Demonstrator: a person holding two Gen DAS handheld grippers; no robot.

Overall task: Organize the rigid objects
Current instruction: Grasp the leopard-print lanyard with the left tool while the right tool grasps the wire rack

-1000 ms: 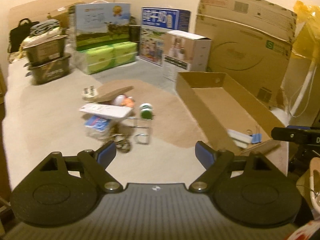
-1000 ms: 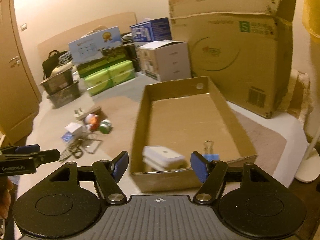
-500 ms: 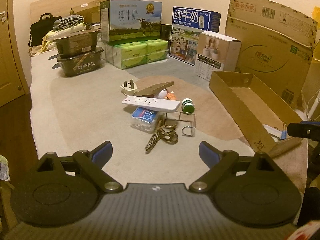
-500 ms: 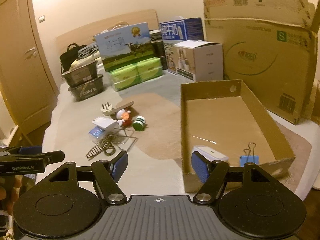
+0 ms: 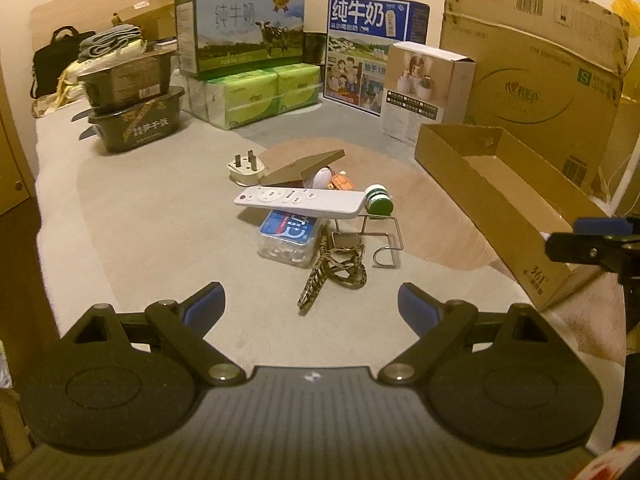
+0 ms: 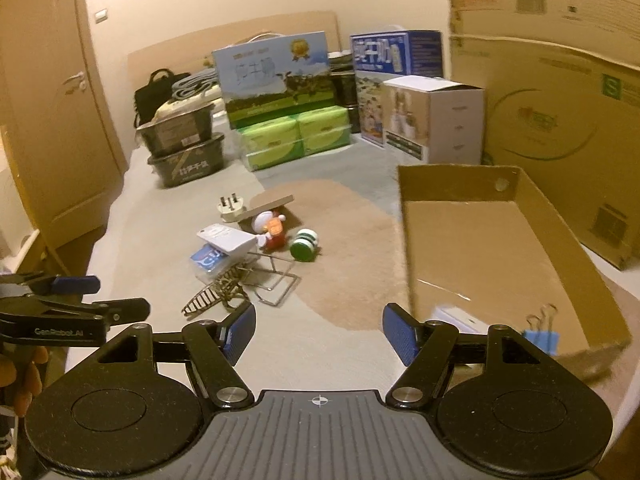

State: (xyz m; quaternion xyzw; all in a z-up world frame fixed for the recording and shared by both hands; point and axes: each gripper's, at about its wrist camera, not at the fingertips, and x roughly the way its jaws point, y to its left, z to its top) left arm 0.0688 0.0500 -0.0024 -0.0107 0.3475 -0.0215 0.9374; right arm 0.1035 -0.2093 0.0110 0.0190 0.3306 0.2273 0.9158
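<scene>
A pile lies on the grey rug: a white remote (image 5: 300,202) resting on a blue-labelled clear box (image 5: 290,236), a white plug (image 5: 244,168), a brown board (image 5: 304,164), a small toy figure (image 6: 274,228), a green-and-white roll (image 5: 378,198), a wire rack (image 5: 380,240) and a striped clip (image 5: 332,272). My left gripper (image 5: 310,306) hangs open and empty just short of the clip. My right gripper (image 6: 320,326) is open and empty, between the pile and the shallow cardboard tray (image 6: 408,240). Inside the tray lie a white box (image 6: 456,316) and a blue binder clip (image 6: 540,338).
Milk cartons (image 5: 240,24), green tissue packs (image 5: 256,96), stacked dark tubs (image 5: 136,120) and a white carton (image 5: 428,92) line the back. A large cardboard box (image 5: 532,80) stands behind the tray. A wooden door (image 6: 52,120) is at the left.
Both views have swung left: the tray slid from the middle to the right of the right wrist view, and the pile came towards the centre. The left jaws stand slightly wider.
</scene>
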